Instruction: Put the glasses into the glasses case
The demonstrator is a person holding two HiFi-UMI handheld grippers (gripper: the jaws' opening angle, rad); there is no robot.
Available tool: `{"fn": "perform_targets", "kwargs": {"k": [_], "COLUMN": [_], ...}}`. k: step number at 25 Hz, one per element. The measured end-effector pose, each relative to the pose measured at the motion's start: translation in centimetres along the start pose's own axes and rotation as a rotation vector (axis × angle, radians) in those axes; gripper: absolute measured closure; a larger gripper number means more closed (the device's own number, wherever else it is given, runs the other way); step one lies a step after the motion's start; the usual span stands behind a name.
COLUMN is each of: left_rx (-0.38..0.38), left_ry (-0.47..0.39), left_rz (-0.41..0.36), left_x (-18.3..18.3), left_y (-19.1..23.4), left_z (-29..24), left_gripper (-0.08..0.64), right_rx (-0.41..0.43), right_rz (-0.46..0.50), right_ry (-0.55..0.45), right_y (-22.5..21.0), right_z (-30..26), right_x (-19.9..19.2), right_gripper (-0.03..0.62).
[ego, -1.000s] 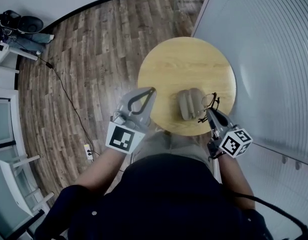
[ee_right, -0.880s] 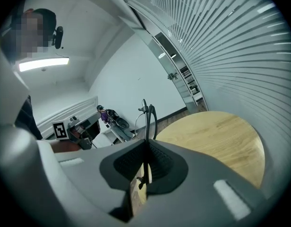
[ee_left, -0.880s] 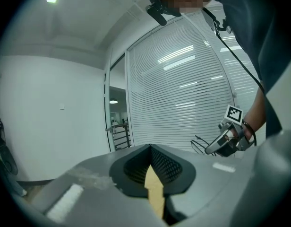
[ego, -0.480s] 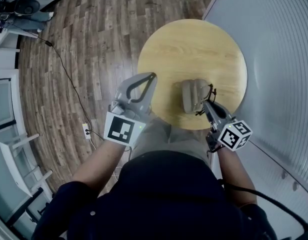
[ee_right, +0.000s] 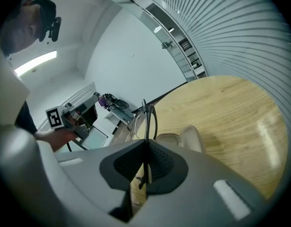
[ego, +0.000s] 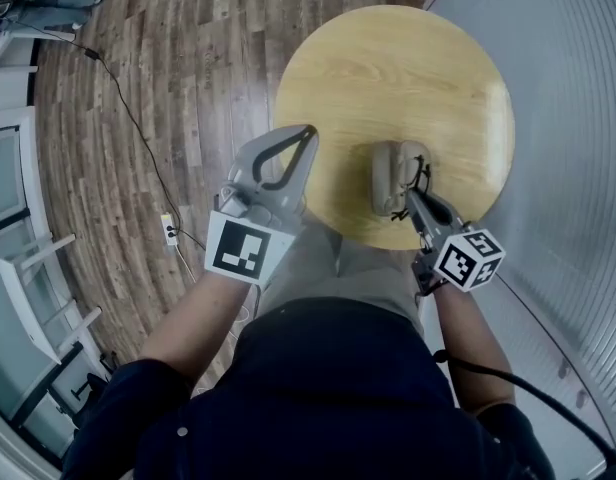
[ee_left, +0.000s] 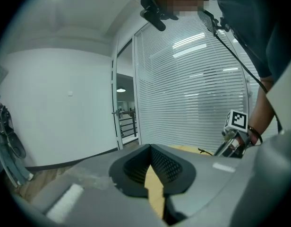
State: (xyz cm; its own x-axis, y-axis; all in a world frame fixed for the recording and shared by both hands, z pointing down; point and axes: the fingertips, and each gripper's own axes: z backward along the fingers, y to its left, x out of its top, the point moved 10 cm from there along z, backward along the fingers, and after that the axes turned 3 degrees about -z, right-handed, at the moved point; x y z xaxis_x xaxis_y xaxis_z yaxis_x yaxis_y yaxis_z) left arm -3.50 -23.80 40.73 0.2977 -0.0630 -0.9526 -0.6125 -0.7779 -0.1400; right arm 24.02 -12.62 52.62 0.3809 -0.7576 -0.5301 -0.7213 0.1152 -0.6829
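Observation:
An open beige glasses case [ego: 388, 173] lies on the round wooden table [ego: 388, 78], near its front edge. My right gripper [ego: 410, 196] is shut on thin black-framed glasses [ego: 420, 173], which hang over the case's right half. In the right gripper view the glasses [ee_right: 146, 117] stick up from the shut jaws of the right gripper [ee_right: 145, 143], with the case [ee_right: 183, 137] just beyond. My left gripper [ego: 308, 133] is shut on nothing and hovers over the table's left edge. The left gripper [ee_left: 152, 148] points level across the table.
A white slatted blind wall [ego: 568, 118] runs close along the table's right side. Wooden floor [ego: 188, 88] with a black cable [ego: 128, 108] and a floor socket [ego: 168, 230] lies to the left. The person's lap is under the table's near edge.
Both grippers have sunk toward the table. The right gripper has carried the glasses from beside the case to over its right half. The left gripper stays shut.

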Motion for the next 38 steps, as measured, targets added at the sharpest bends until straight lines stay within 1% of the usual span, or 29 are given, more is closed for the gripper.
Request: {"fn": "perform_targets", "kwargs": {"k": [6, 13, 17, 21, 24, 28, 38], "left_rx": [0.018, 0.034, 0.021, 0.025, 0.018, 0.028, 0.03], "left_ry": [0.048, 0.083, 0.085, 0.09, 0.095, 0.111, 0.12], "left_rz": [0.049, 0.072, 0.08, 0.111, 0.11, 0.128, 0.129], "left_x": [-1.8, -4.2, -4.7, -5.1, -5.5, -6.3, -6.6], "left_y": [-0.6, -0.5, -0.6, -0.3, -0.4, -0.5, 0.2], "left_z": [0.0, -0.5, -1.0, -1.7, -1.8, -1.7, -1.9], "left_gripper": [0.555, 0.554, 0.554, 0.555, 0.554, 0.555, 0.555], "right_rx": [-0.006, -0.01, -0.013, -0.025, -0.03, -0.026, -0.048], "right_rz": [-0.016, -0.029, -0.025, -0.032, -0.036, -0.038, -0.057], "right_ry": [0.057, 0.125, 0.168, 0.196, 0.212, 0.239, 0.297], "right_y": [-1.5, -3.1, -3.3, -3.8, -4.1, -4.4, -5.2], "right_z": [-1.2, -3.3, -4.5, -5.4, -5.9, -6.5, -7.8], "right_x": [-0.6, -1.1, -1.4, -1.4, -1.4, -1.7, -1.9], "right_gripper": [0.571, 0.571, 0.571, 0.571, 0.571, 0.571, 0.571]}}
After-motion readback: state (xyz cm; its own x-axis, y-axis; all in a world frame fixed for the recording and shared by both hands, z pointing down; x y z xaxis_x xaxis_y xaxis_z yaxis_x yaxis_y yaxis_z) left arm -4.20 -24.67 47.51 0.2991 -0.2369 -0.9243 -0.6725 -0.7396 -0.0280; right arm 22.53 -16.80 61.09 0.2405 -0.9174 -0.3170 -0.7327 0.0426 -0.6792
